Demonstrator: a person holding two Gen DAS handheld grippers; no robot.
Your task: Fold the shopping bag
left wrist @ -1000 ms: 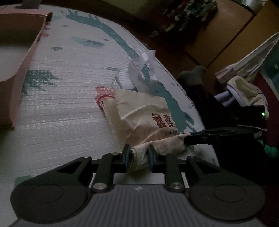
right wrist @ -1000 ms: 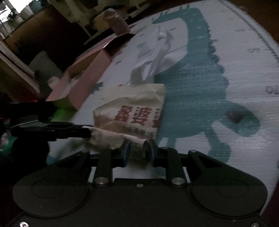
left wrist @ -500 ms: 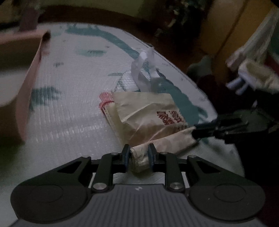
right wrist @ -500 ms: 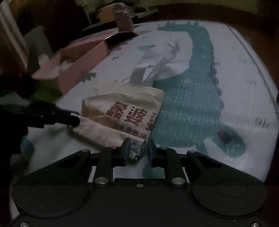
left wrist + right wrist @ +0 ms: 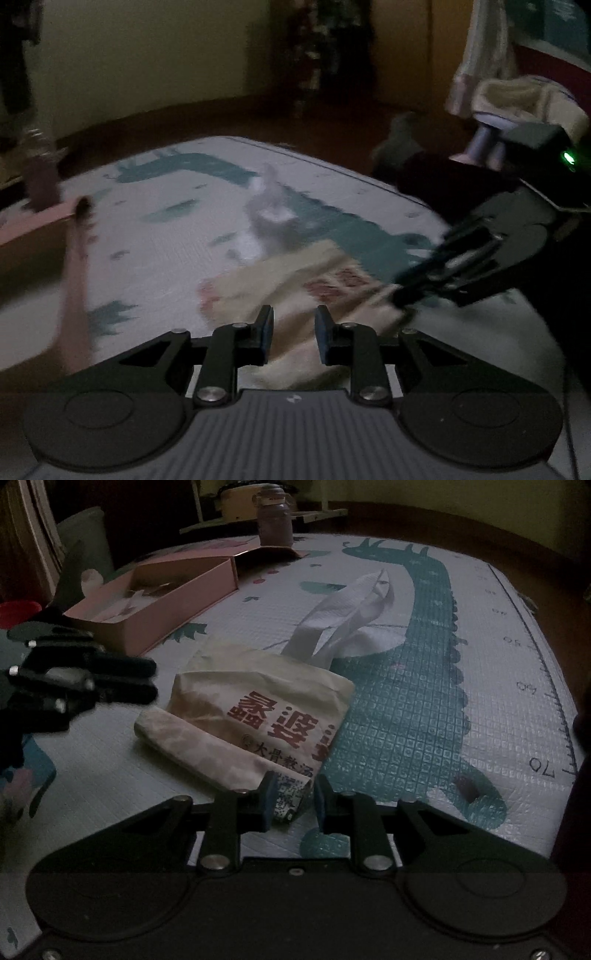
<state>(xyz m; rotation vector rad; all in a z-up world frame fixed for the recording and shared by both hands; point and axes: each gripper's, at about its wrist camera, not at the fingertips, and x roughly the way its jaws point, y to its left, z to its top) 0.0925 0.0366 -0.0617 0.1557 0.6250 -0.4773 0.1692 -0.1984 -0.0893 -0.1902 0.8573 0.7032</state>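
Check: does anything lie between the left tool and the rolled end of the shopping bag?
Nothing visible does. The left tool is beside the shopping bag, and only bare mat shows between its fingertips and the rolled end. The pink box sits further back, off that line.

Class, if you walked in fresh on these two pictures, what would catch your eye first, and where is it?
Most striking is the cream shopping bag with bold red characters, its near edge rolled, lying mid-mat. Under it spreads a play mat with a big teal dinosaur, the bag's white handles trailing across its neck. An open pink box sits at the far left.
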